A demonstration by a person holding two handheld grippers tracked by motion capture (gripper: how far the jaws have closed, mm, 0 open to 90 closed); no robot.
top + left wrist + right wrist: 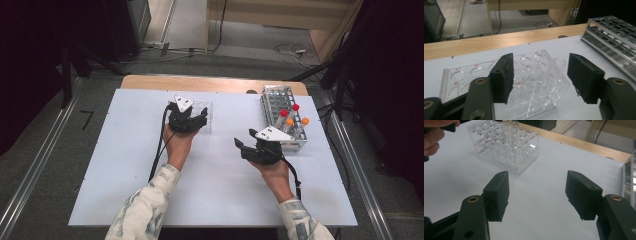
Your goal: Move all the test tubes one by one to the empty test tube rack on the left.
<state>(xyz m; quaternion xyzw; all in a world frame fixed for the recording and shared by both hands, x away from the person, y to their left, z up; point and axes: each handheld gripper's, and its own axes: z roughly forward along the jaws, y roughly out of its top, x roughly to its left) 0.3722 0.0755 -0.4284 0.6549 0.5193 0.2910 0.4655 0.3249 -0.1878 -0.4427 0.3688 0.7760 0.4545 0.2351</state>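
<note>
Right now the left gripper (192,120) is hovering over the clear plastic rack (506,82), which is sitting on the white table top (125,165) near the middle of its far edge. Its jaws are standing well apart with nothing gripped; in the left gripper view a clear glass tube (544,75) is standing upright in one of the rack's right-hand holes, showing in the gap between the jaws and touching neither pad. Red labels are running along the rack's rows of holes.

Nearer the right edge, the right gripper (250,145) is hanging above bare table, its jaws likewise spread wide and holding nothing. Its own view is looking across the surface toward the clear rack (504,147), where two tubes (510,137) are standing upright, and a hand (434,137) is showing at the upper left corner.

Toward the far right corner a metal rack (282,117) is lying, carrying several tubes with red and orange caps (292,115). The wooden edge (210,82) of the table is running along the far side
</note>
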